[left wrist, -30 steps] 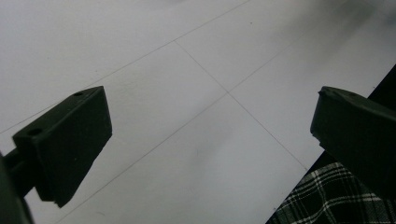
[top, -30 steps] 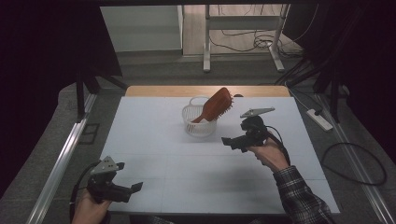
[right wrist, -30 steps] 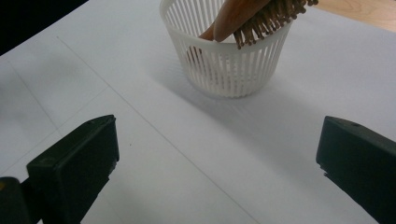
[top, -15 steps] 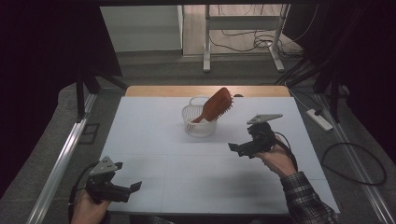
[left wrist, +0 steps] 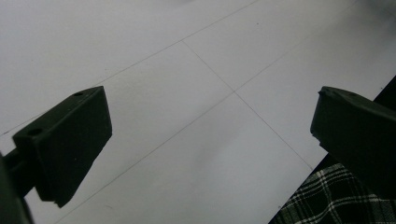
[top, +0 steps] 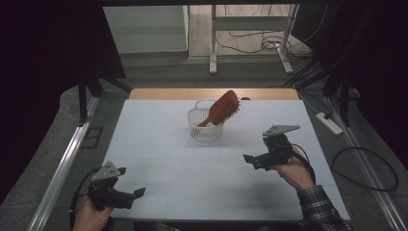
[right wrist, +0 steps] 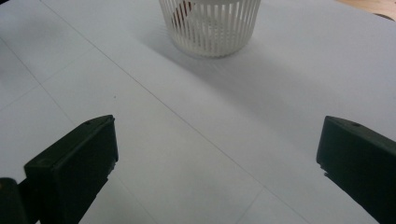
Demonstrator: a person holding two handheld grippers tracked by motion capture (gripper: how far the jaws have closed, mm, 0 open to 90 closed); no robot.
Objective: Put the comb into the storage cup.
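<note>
Hairbrush (top: 223,109), reddish-brown: in the high view it stands tilted in a white slotted basket (top: 207,125) at the far middle of the white tabletop (top: 154,144), handle down inside, head leaning over the rim to the right. My right claw (top: 252,159) hangs above the tabletop, well apart from the basket, nearer me and to its right, pointing left. My left claw (top: 137,193) sits at the near left corner, farther off.

Left claw view: my jaws stand wide apart over bare tabletop (left wrist: 196,93); a plaid sleeve (left wrist: 327,200) shows at the lower right.

Right claw view: my jaws stand wide apart, nothing between them; the basket (right wrist: 210,25) lies ahead, a trace of red showing through its slots.
</note>
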